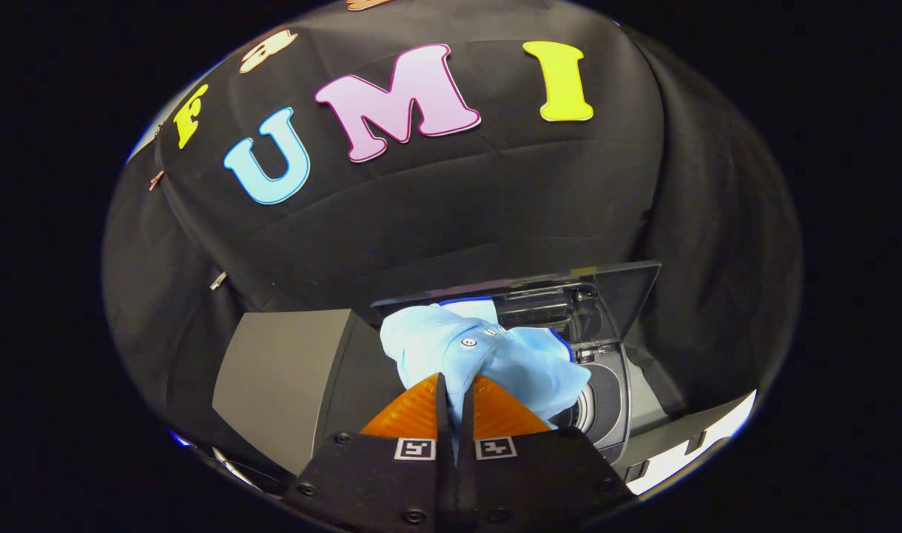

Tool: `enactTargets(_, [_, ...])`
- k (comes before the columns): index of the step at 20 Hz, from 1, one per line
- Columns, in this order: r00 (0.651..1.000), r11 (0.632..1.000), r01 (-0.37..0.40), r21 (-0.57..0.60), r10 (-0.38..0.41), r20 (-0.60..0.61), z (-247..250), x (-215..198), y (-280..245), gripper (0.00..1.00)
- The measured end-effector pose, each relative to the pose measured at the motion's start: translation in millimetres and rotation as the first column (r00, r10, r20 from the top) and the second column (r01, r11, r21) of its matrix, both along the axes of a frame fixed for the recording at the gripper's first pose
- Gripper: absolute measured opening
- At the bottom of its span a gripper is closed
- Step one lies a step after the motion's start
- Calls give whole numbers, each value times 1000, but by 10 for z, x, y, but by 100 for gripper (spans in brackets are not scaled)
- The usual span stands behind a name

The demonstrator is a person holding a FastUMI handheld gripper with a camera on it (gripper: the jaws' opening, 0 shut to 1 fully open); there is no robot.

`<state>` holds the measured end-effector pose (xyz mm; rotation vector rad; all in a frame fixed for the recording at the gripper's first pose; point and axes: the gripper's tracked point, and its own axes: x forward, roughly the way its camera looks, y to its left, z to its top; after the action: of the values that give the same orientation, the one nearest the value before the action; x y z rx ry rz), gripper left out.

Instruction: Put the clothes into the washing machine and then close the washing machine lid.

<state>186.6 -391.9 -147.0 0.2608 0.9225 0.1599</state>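
Shirt (471, 354) — light blue, buttoned, pinched between nearly closed fingers of gripper (454, 385), bunched over washing machine (606, 414) opening; lid (569, 296) raised upright behind — grey box (280, 370) beside it.

Your tongs (454, 392) are pinched on soft, matt woven cloth: a light blue shirt (487, 355) with smooth plastic buttons. Beyond it, the washing machine (613, 414) looks like smooth grey plastic, its raised lid (621, 289) dark and glossy. The booth wall (495, 200) is matt black cloth, faintly creased.
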Motion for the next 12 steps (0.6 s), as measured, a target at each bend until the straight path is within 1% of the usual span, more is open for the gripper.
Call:
enactTargets(6, [1000, 997, 28, -73, -28, -5, -411, 27, -161, 5])
enactTargets(8, [999, 996, 42, -74, -42, -10, -557, 5, -218, 5])
enactTargets(12, [995, 991, 68, -112, -75, -65, -980, -51, -359, 5])
